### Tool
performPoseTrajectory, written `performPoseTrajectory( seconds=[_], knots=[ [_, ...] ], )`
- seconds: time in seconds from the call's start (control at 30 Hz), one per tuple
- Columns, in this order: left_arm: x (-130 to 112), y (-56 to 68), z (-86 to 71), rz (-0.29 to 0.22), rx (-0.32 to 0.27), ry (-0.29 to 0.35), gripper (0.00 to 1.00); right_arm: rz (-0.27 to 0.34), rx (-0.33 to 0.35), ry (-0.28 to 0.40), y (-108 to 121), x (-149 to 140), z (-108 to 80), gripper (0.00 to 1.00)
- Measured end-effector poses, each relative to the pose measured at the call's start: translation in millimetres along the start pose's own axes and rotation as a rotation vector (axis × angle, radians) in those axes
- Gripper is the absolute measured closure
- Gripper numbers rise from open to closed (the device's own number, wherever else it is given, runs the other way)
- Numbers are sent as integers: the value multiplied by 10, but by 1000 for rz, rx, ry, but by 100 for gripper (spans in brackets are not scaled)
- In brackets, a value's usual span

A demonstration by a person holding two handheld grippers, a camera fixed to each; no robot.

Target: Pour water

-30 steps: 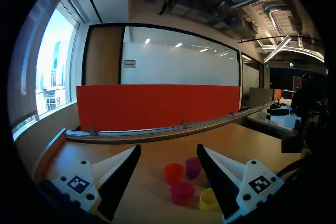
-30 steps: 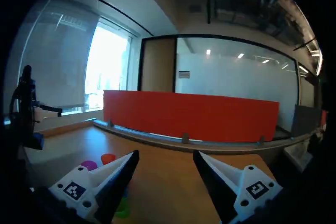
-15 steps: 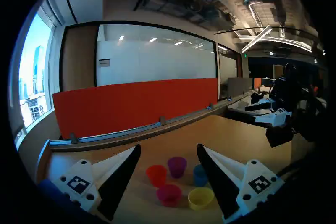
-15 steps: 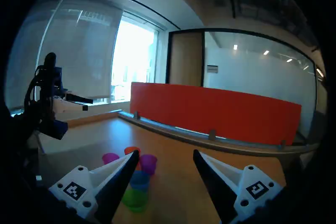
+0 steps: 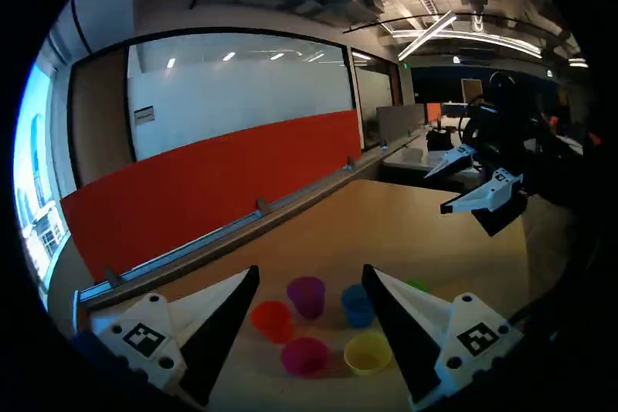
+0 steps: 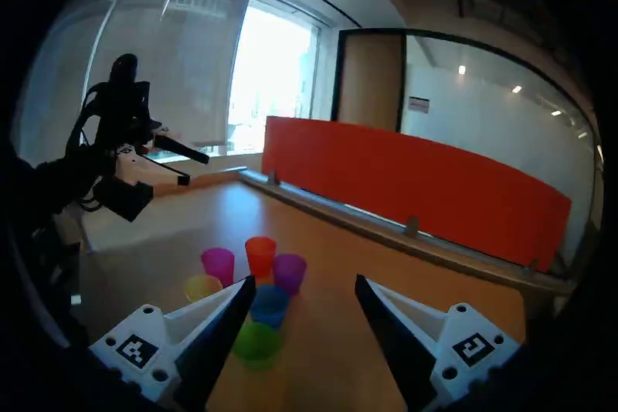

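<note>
Both tools open and empty, plastic cups just ahead

My left tool (image 5: 307, 269) and right tool (image 6: 303, 279) gaped wide, gripping nothing. Just past my right fingers the green cup (image 6: 256, 342) sat clustered with the blue cup (image 6: 270, 304) and orange cup (image 6: 260, 256) on the surface (image 6: 348, 242). I judged them light, thin and tippy, best pinched gently across the wall below the rim. Whether any held water I couldn't tell.
</note>
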State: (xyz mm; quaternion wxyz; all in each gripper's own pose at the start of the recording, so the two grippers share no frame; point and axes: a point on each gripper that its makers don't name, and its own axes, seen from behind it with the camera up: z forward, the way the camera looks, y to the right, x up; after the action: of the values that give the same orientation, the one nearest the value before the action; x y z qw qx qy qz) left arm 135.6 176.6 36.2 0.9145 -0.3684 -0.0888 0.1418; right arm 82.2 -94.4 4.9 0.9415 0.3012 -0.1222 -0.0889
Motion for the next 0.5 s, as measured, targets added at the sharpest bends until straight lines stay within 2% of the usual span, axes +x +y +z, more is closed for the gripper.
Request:
performPoseTrajectory(
  seconds=[0.27,0.5],
  knots=[
    [-153,-25,212,2,-56,-59,1,-3,33,-37,-76,-140,99,0],
    [-363,16,355,36,-108,-127,1,9,61,-82,-159,-363,167,0]
  ],
)
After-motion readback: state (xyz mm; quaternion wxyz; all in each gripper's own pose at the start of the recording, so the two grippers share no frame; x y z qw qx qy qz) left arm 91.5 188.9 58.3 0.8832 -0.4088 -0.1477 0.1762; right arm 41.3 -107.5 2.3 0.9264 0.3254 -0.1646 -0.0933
